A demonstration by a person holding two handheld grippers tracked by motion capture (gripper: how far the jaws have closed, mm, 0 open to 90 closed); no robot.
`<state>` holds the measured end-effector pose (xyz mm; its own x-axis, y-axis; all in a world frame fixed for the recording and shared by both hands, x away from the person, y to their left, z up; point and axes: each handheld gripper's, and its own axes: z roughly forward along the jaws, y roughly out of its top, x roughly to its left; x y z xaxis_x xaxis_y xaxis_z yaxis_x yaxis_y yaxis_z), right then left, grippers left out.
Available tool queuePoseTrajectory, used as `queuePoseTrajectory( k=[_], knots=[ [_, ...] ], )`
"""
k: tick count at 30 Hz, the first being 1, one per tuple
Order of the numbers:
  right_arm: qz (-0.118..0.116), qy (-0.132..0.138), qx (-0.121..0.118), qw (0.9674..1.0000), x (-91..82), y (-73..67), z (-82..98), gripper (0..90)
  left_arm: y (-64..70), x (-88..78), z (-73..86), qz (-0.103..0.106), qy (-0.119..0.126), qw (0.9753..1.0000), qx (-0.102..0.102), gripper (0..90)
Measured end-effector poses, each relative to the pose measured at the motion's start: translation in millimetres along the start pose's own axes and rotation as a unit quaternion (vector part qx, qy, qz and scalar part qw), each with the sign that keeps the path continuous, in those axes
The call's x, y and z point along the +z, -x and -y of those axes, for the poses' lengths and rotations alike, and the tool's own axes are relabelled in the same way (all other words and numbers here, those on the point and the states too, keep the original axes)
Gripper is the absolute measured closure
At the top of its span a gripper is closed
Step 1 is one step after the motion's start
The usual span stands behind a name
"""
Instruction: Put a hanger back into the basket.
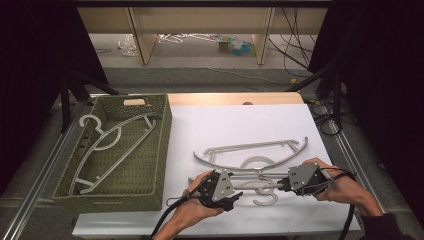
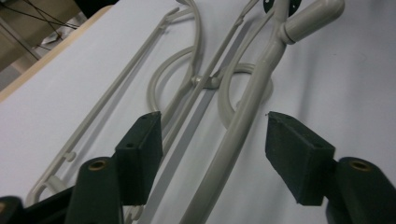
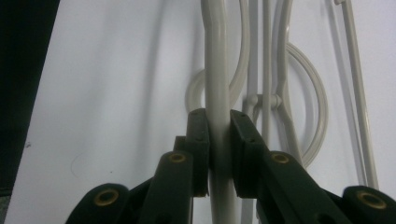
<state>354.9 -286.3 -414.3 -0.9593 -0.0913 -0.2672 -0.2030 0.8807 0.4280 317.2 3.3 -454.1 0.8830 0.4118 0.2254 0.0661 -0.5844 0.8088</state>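
- High view: the person's hands are coming in from the bottom edge onto the white table sheet (image 1: 240,125). The right gripper (image 1: 283,182) is pinching one arm of a pale grey plastic clothes hanger (image 1: 257,176) lying near the front of the sheet, while the left gripper (image 1: 239,193) is sitting at the hanger's other end (whether its pads are touching cannot be told from here). A second pale grey hanger (image 1: 250,148) is lying just behind, and a third grey hanger (image 1: 107,147) is resting inside the olive woven basket (image 1: 162,145) at the left of the sheet.
- Left gripper view: the left gripper (image 2: 212,135) is straddling the held hanger's rounded arm (image 2: 243,121), which is running up between the black jaws; these are standing apart from it on both sides, so nothing is being squeezed. The second hanger (image 2: 116,88) is lying flat beside it on the sheet (image 2: 70,70).
- Right gripper view: the right gripper (image 3: 218,119) is clamping the hanger's arm (image 3: 215,56), both pads pressing against its sides, above the white sheet (image 3: 116,70).
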Motion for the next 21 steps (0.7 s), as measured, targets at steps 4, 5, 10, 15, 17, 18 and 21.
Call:
queuePoseTrajectory(
  k=[4,5,10,15,17,18,21],
  knots=[
    [-0.001,0.006,-0.003,1.0000,0.7,0.2,0.2,79.5,0.2,5.8,-0.7,0.008,-0.012,0.9998,0.011,46.6],
    [-0.004,0.007,-0.003,1.0000,1.1,0.2,0.1,79.5,-0.2,7.8,-1.5,0.011,-0.014,0.9997,0.016,47.9],
    [0.000,0.006,-0.006,1.0000,1.0,0.0,-1.1,79.6,-0.9,13.3,-4.5,0.021,-0.031,0.9983,0.045,60.5],
    [-0.002,0.008,0.000,1.0000,1.1,0.5,-1.0,79.6,-1.7,16.2,-8.8,0.035,-0.040,0.9966,0.062,72.0],
    [0.003,0.007,0.000,1.0000,0.1,1.1,-0.4,79.3,-1.6,15.1,-12.0,0.028,-0.046,0.9950,0.084,73.4],
    [0.000,0.012,0.001,0.9999,0.5,1.8,0.2,79.2,-1.7,14.4,-13.1,0.033,-0.048,0.9951,0.080,73.6],
    [0.008,0.022,0.004,0.9997,-2.3,3.1,0.3,78.3,-3.4,11.5,-16.9,0.036,-0.052,0.9943,0.086,74.8]
  ],
)
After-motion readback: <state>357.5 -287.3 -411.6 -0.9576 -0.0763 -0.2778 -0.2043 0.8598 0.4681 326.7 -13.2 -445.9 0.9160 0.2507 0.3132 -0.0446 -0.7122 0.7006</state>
